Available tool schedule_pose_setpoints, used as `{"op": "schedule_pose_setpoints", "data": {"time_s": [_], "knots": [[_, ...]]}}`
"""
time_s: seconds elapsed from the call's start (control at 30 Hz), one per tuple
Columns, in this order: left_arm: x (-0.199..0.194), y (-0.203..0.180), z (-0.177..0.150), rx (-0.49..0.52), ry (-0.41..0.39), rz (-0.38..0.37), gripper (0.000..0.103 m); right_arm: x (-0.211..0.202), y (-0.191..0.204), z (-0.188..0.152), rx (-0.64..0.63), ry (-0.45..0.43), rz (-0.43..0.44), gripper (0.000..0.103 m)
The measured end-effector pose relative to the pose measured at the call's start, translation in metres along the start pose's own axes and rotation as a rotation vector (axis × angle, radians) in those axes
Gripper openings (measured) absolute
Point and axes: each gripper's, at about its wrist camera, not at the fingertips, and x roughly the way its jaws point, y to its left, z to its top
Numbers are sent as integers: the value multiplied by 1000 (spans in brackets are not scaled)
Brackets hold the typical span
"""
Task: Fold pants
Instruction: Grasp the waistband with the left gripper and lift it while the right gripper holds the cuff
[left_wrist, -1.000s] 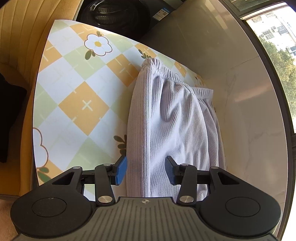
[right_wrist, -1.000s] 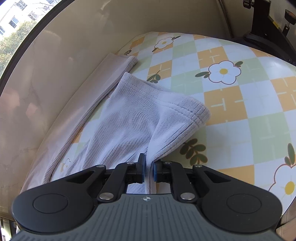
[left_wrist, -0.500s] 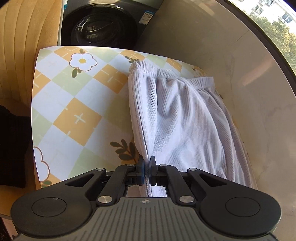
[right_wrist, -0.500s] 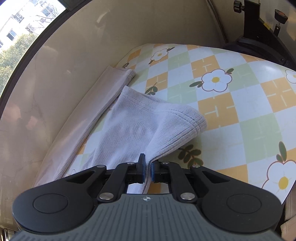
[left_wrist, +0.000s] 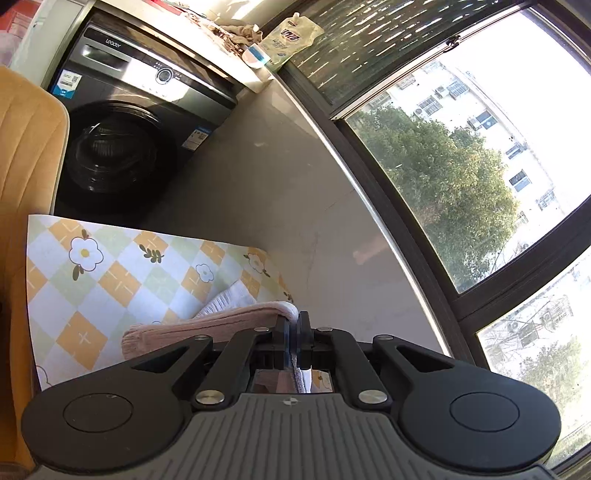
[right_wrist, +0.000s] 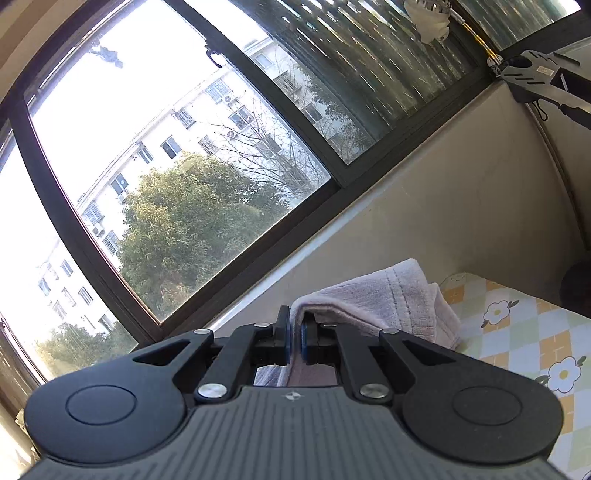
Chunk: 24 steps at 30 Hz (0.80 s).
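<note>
The left gripper (left_wrist: 294, 334) and right gripper (right_wrist: 294, 338) each pinch the pale pants (right_wrist: 388, 295), lifted over the checked tabletop (left_wrist: 96, 295) by its window-side edge, the fold apparently not yet laid down.

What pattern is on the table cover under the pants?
The table cover has orange, green and white diamonds with white flowers; the left wrist view shows it best.

My own black housing hides most of the pants (left_wrist: 207, 326) below my left fingers; only a ribbed fold shows above it. On my right, the pants (right_wrist: 373, 295) drop behind the housing too, and the checked tablecloth (right_wrist: 517, 332) beside them runs off the frame's edge
</note>
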Motion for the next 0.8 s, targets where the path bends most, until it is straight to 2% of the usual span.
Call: {"op": "schedule_pose_setpoints", "data": {"time_s": [0.07, 0.17, 0.3, 0.43, 0.5, 0.67, 0.8], "knots": [[-3, 12, 1, -20, 18, 30, 4, -8, 8, -3, -21, 6, -2, 5], [-5, 26, 8, -15, 31, 59, 4, -10, 12, -17, -36, 33, -60, 5], [14, 38, 19, 1, 78, 77, 4, -23, 7, -41, 56, 66, -176, 6], [37, 39, 24, 38, 148, 71, 4, -50, 12, -48, 66, 2, -241, 5], [48, 35, 23, 70, 177, 53, 4, -56, 11, -49, 63, -2, -288, 5], [90, 15, 14, 119, 202, -11, 4, -36, -4, -54, 34, 45, -357, 5], [121, -11, 0, 160, 197, -30, 4, 3, -27, -57, 30, 85, -366, 6]]}}
